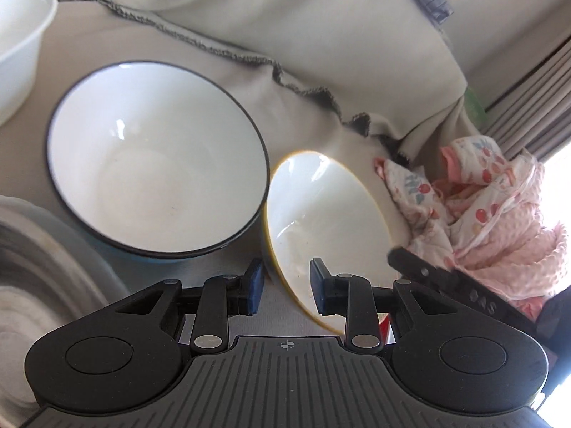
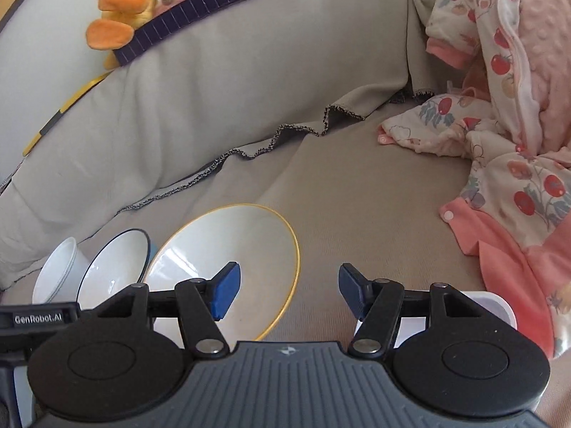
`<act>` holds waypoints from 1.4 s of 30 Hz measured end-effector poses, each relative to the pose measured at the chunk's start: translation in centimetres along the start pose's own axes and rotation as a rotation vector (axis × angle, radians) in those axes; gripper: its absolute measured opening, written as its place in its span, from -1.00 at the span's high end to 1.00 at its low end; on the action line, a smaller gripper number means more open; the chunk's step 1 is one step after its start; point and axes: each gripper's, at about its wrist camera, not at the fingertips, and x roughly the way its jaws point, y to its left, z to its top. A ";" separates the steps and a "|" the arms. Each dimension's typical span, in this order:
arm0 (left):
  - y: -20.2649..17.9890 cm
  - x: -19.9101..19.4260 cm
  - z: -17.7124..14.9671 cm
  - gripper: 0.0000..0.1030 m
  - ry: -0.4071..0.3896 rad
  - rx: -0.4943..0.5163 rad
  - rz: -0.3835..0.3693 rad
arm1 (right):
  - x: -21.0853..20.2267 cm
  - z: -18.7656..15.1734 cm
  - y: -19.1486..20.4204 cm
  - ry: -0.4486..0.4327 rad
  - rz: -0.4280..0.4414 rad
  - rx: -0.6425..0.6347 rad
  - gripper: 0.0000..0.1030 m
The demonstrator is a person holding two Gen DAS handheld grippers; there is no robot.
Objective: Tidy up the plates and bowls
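A white bowl with a yellow rim (image 1: 321,221) lies tilted on the grey sofa seat; it also shows in the right wrist view (image 2: 232,249). My left gripper (image 1: 287,285) is open, its jaws standing on either side of this bowl's near rim without closing on it. A larger white bowl with a dark rim (image 1: 157,157) sits just left of it, also seen in the right wrist view (image 2: 114,267). A white plastic bowl (image 1: 18,42) is at the far left, also in the right wrist view (image 2: 57,267). My right gripper (image 2: 289,292) is open and empty, its left finger over the yellow-rimmed bowl.
A grey ribbed dish (image 1: 39,260) lies at the lower left. Pink baby clothes (image 1: 481,214) are heaped on the right, also in the right wrist view (image 2: 506,125). The sofa backrest (image 2: 214,89) rises behind, with plush toys (image 2: 125,10) on top. A white cup (image 2: 492,306) sits below my right gripper.
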 end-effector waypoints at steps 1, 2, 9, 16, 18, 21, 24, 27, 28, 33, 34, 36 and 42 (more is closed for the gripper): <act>-0.1 0.5 -0.1 0.39 -0.001 0.009 0.010 | 0.9 0.2 -0.2 0.014 0.004 0.022 -0.20; -0.2 0.8 -0.2 0.40 -0.005 0.022 0.023 | 1.6 0.3 -0.2 0.024 0.017 0.032 -0.19; -0.4 1.1 -0.3 0.47 0.059 0.076 0.019 | 3.8 -0.6 0.8 0.069 0.077 0.019 0.30; -0.7 -1.9 -2.9 0.45 0.114 0.147 0.025 | 0.8 -3.3 1.9 0.077 0.069 -0.082 0.30; -0.4 -3.1 -4.0 0.42 0.117 0.169 0.022 | -0.2 -4.5 2.1 0.089 0.075 -0.104 0.30; 0.1 -4.5 -5.8 0.44 0.138 0.183 0.031 | -1.6 -6.5 2.3 0.113 0.094 -0.117 0.30; 0.4 -5.7 -7.5 0.45 0.145 0.192 0.032 | -2.7 -7.8 2.4 0.127 0.108 -0.123 0.30; 0.6 -6.3 -8.5 0.46 0.155 0.186 0.026 | -3.3 -8.8 2.4 0.138 0.112 -0.115 0.30; 0.7 -6.4 -8.8 0.46 0.164 0.179 0.021 | -3.5 -9.0 2.4 0.139 0.109 -0.115 0.30; 0.9 -6.4 -9.8 0.46 0.175 0.172 0.016 | -4.1 -9.6 2.1 0.138 0.114 -0.100 0.30; 0.9 -6.5 -9.8 0.47 0.172 0.168 0.014 | -4.1 -9.7 2.1 0.137 0.112 -0.097 0.30; 0.8 -6.5 -9.9 0.46 0.166 0.165 0.010 | -4.0 -9.8 2.0 0.135 0.109 -0.097 0.30; 0.7 -6.3 -10.1 0.46 0.175 0.157 0.005 | -3.9 -9.9 1.9 0.133 0.108 -0.091 0.30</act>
